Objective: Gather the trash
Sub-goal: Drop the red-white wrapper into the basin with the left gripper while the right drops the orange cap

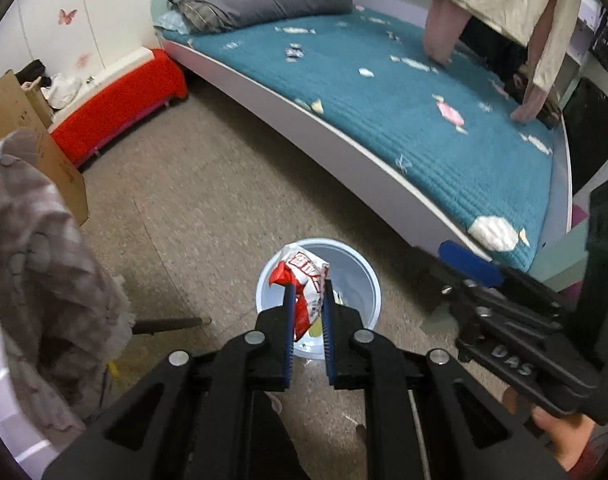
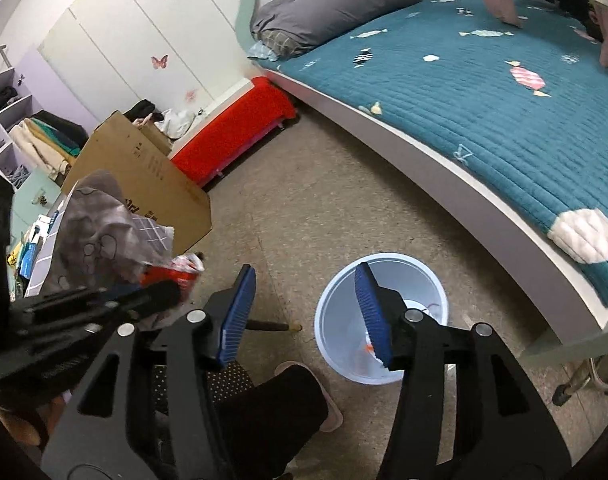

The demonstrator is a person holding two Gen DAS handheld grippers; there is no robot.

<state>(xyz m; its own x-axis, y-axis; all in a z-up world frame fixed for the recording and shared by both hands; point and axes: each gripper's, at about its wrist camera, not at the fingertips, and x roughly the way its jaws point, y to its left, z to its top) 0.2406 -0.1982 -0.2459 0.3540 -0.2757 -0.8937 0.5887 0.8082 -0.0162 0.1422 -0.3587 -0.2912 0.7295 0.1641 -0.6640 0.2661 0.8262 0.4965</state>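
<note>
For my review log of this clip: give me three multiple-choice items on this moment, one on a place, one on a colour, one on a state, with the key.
1. Where is the red-and-white wrapper?
A. on the bed
B. in the left claw, above the bin
C. on the floor

2. What colour is the bed cover?
A. teal
B. red
C. grey

3. How is the right claw?
A. shut on a wrapper
B. out of view
C. open, holding nothing

Key: B, the pads pinch the wrapper over the bin's mouth; A, the quilted cover is teal; C, its pads stand apart with only floor between.
</note>
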